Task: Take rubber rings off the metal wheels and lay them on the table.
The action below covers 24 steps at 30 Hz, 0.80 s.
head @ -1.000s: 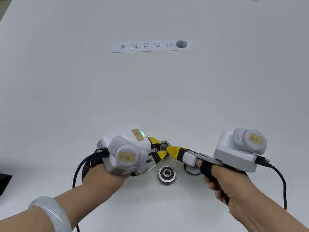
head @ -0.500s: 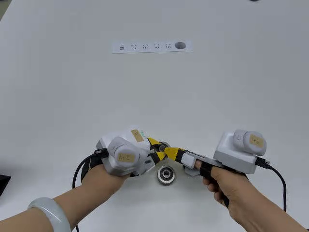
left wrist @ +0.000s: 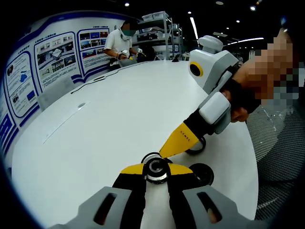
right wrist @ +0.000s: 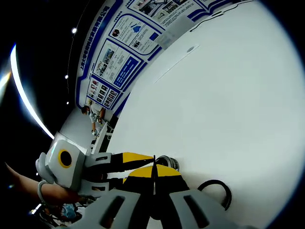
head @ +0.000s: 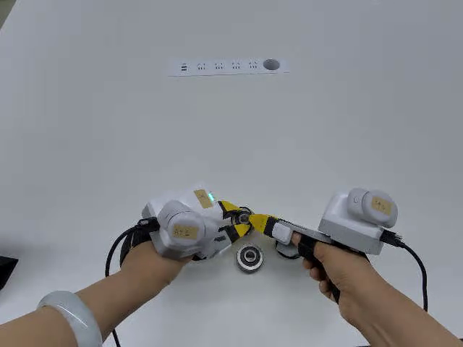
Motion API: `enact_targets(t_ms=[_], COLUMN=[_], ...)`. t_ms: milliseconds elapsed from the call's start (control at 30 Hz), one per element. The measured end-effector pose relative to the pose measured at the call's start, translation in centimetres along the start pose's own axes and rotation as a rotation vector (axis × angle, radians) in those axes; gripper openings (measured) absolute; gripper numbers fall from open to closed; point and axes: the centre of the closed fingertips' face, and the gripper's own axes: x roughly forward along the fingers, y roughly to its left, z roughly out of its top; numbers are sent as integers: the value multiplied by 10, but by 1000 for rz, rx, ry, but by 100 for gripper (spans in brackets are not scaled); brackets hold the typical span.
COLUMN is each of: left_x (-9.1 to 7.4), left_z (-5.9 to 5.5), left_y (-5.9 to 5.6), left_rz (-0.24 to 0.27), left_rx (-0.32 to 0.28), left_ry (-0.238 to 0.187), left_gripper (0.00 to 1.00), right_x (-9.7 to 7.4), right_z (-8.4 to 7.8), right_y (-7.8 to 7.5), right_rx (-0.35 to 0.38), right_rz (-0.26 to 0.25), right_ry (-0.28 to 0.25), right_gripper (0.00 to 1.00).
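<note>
White tbl [head: 325, 130]: metal wheel [left wrist: 156, 165] w/ black ring [left wrist: 150, 155] in left gripper [left wrist: 157, 169].

One metal wheel [left wrist: 156, 168] hangs clamped, another wheel [head: 249, 257] lies beside a rubber ring [right wrist: 228, 191].

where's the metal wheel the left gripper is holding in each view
head view: silver metal wheel low centre, where the yellow jaws meet
left gripper view: wheel bottom centre, clamped in own jaws
right gripper view: wheel lower centre, just beyond own jaws
shared landmark: long white power strip, far behind it
</note>
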Motion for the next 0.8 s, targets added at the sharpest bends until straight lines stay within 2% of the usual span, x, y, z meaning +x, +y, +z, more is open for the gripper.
enact_targets(t_ms=[133,200,333,533,800], left_x=[-4,-4,-4,-4,-5], left_z=[6,7,6,3,-3], left_y=[-2,-3,-2,-1,1], left_rz=[1,1,6,15,26], left_rx=[11,21,22,12,-9], left_ry=[-29,-30,-33,-31,-23], left_gripper=[20,21,26,39,45], right_x=[0,0,0,-2,-7], right_z=[-1,-1,-2,-1,0], right_y=[-1,-1,1,5,13], right_rx=[2,3,4,5,10], right_rz=[-2,-2,2,13,35], right_ry=[1,2,4,1,-9], right_gripper=[2,2,2,2,2])
